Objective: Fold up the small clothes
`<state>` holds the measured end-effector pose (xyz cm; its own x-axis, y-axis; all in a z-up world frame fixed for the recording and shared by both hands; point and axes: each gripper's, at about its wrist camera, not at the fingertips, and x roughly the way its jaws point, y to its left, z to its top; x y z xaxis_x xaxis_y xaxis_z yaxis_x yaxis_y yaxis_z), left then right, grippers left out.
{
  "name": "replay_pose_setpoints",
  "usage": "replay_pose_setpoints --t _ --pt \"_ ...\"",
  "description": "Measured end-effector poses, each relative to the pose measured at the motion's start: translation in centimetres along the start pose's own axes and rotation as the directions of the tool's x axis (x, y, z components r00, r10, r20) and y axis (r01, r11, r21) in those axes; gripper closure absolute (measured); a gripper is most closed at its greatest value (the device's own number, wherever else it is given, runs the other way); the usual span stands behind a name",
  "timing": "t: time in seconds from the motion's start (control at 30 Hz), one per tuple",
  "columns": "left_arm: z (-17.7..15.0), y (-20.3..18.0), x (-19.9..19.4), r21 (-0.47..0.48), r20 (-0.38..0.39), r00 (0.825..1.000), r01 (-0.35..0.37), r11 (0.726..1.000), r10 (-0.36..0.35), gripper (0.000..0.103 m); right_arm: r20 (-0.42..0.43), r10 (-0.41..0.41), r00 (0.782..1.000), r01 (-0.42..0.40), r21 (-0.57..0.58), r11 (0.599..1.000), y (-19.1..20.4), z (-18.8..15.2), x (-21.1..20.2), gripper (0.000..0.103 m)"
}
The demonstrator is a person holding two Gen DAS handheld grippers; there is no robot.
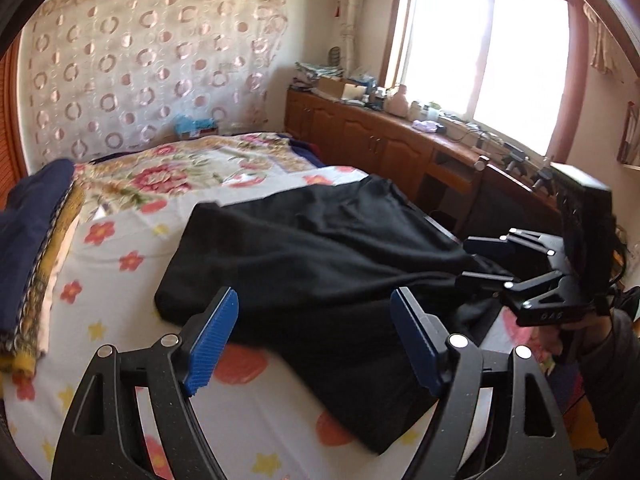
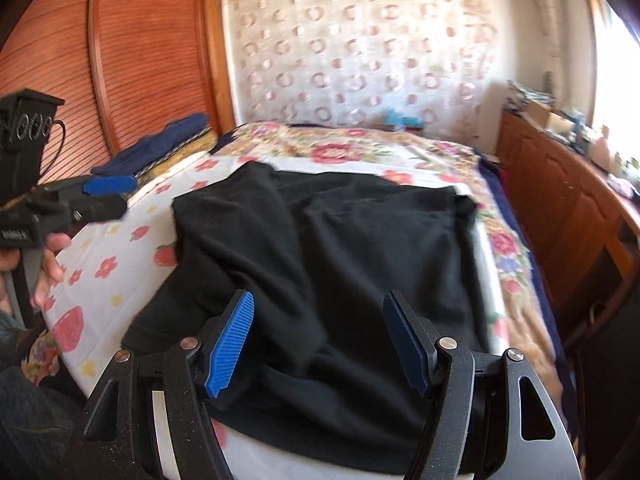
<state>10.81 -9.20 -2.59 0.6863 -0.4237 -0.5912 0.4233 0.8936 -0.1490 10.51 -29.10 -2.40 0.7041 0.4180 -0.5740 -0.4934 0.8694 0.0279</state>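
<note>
One rumpled black garment (image 1: 312, 248) on bed (image 1: 120, 288)

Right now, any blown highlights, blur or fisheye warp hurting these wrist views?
Left wrist: window blown out to white, black garment nearly featureless, edges curved. Right wrist: glare at the far right edge, soft blur on the bed sheet, wardrobe door bowed.

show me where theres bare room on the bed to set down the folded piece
Free: the flowered sheet between the black garment and the folded stack at the bed's left edge, and the floral blanket beyond the garment toward the curtain. Crowded: the wooden counter under the window.
</note>
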Motion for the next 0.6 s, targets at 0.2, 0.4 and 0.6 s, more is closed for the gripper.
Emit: replay_pose_setpoints --t 0.2,0.4,0.6 --pt "-2.3 1.7 -0.2 -0.042 -0.017 0.999 -0.048 0.998 0.047 0.024 -0.096 0.06 0.994 -0.067 -0.074 0.995 2.3 0.5 3.2 0.034" --pt "-3.1 2.8 -0.8 -0.078 -0.009 0.999 -0.042 0.996 0.042 0.024 -0.185 0.038 0.982 -0.059 -0.11 0.992 2.2 1.3 6.4 0.045" --pt "-3.3 2.9 -1.3 -0.078 0.012 0.999 -0.05 0.996 0.051 0.024 -0.148 0.042 0.988 -0.062 -0.136 0.989 2.5 2.1 6.7 0.087"
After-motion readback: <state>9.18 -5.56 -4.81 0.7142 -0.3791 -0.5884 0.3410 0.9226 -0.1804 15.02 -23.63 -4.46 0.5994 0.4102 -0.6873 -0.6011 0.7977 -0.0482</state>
